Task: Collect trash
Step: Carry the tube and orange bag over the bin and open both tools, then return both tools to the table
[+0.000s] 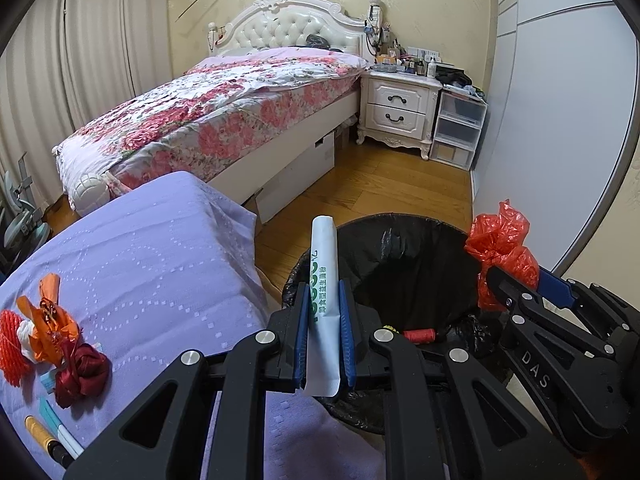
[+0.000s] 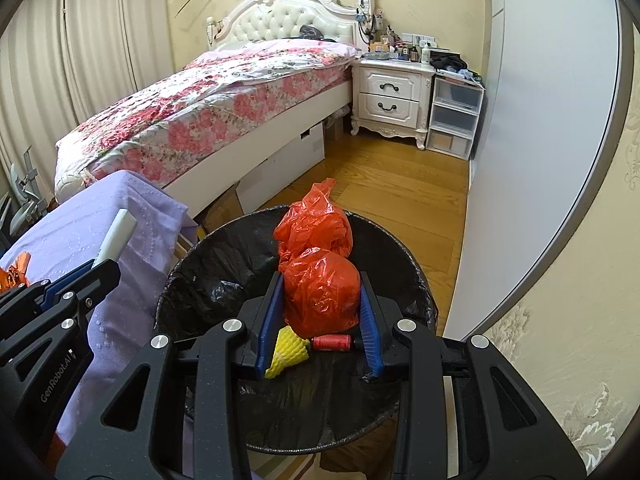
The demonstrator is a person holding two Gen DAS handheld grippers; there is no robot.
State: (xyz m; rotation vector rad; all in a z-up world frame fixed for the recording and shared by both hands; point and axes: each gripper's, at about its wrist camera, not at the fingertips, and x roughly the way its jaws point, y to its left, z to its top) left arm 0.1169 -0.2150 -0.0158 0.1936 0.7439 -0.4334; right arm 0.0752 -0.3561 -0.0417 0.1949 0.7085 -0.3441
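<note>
Holding both loads over the black-lined bin (image 2: 224, 264), the right tool (image 2: 320, 320) clamps a puffy red plastic bag (image 2: 320, 288) and the left tool (image 1: 324, 336) pinches a white sachet (image 1: 323, 280) near the bin's rim beside the table's (image 1: 160, 264) edge, so an early release could drop it outside.

Our left gripper (image 1: 324, 320) squeezes a white packet (image 1: 323, 276) over the black trash bin (image 1: 400, 264). Our right gripper (image 1: 516, 280) holds a red bag (image 1: 500, 248) beside it. More scraps (image 1: 48, 332) lie on the purple cloth (image 1: 152, 256).
</note>
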